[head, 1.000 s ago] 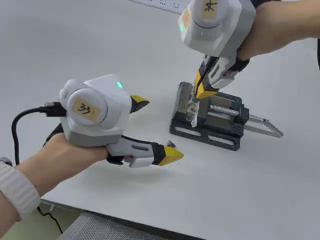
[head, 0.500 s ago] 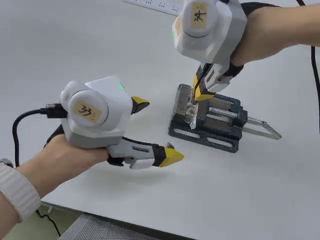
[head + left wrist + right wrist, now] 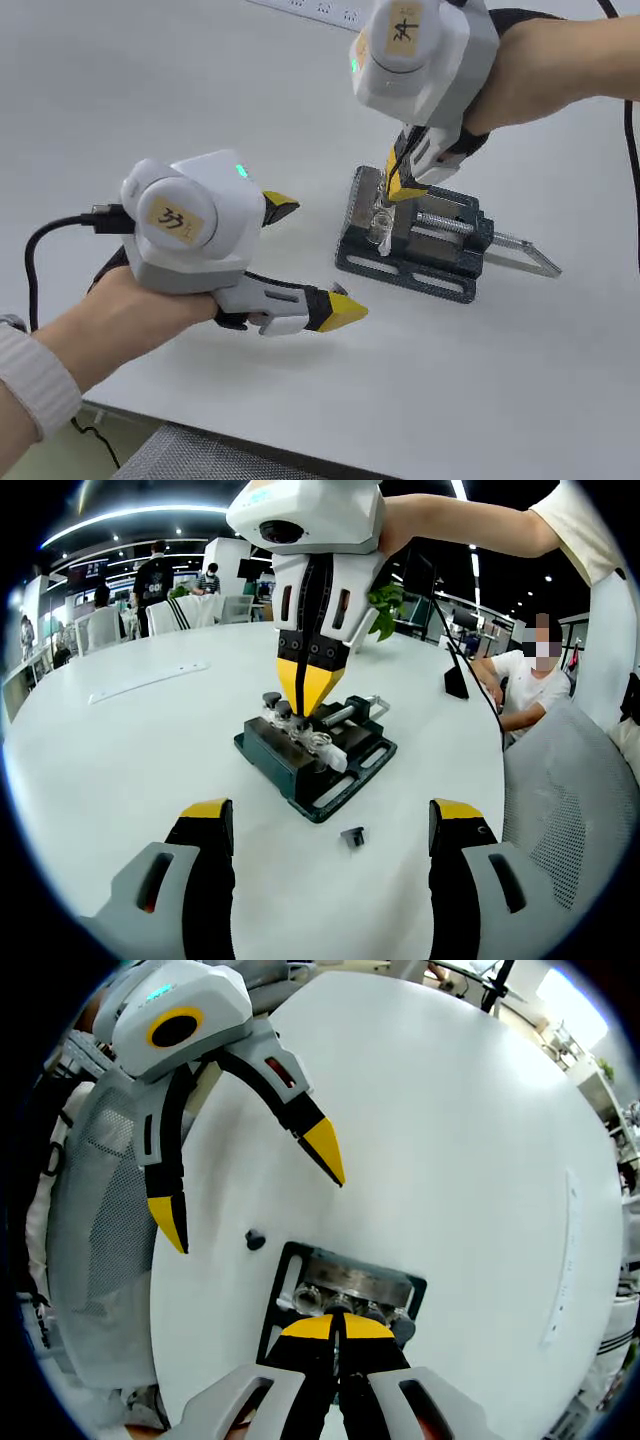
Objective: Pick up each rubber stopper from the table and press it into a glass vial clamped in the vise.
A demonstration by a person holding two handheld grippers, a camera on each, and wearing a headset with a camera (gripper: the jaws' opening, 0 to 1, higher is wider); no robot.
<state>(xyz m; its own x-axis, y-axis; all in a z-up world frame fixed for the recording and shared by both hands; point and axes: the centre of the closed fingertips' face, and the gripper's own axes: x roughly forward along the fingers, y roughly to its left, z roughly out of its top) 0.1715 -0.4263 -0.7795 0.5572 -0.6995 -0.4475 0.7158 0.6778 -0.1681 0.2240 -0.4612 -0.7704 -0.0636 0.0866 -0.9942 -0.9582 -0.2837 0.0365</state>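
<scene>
The right hand-held gripper (image 3: 396, 188) points down, yellow tips together, over clear glass vials (image 3: 380, 228) in the dark metal vise (image 3: 440, 262). The left hand-held gripper (image 3: 314, 258) hovers above the white desk (image 3: 150, 90), jaws wide apart.

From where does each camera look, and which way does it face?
Head view: above the table, facing down at left gripper, right gripper and vise; left hand and right hand show.
Left gripper view: low, facing across the table at the vise; own open jaws show.
Right gripper view: over the vise, facing down; own shut jaws show.
Both gripper views share the loose stopper.
</scene>
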